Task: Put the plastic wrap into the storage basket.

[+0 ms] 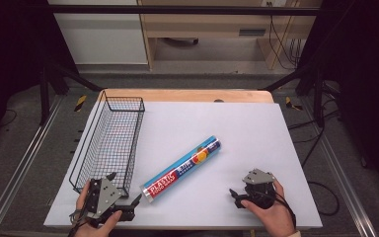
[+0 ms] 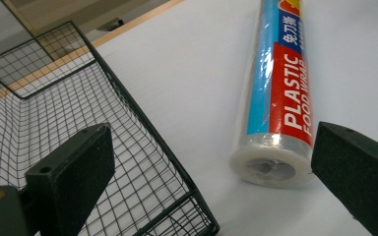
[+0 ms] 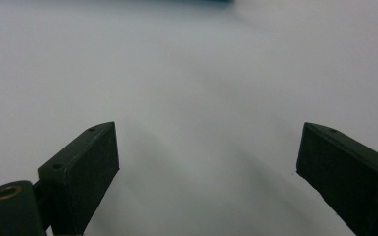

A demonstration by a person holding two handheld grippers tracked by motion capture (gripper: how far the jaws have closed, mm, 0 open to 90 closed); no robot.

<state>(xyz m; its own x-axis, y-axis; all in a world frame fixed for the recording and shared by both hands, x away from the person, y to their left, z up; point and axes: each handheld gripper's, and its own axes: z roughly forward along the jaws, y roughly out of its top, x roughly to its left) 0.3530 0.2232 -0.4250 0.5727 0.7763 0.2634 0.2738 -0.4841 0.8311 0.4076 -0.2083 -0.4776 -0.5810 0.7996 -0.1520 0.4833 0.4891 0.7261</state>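
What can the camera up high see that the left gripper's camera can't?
The high view alone takes in the person's hands, the right gripper, the whole white table and the floor beyond. The left gripper view alone gives a close look at the roll's near end, with its hollow core, seen between that gripper's own open jaws. Both show the plastic wrap roll lying flat and the black wire basket beside it.
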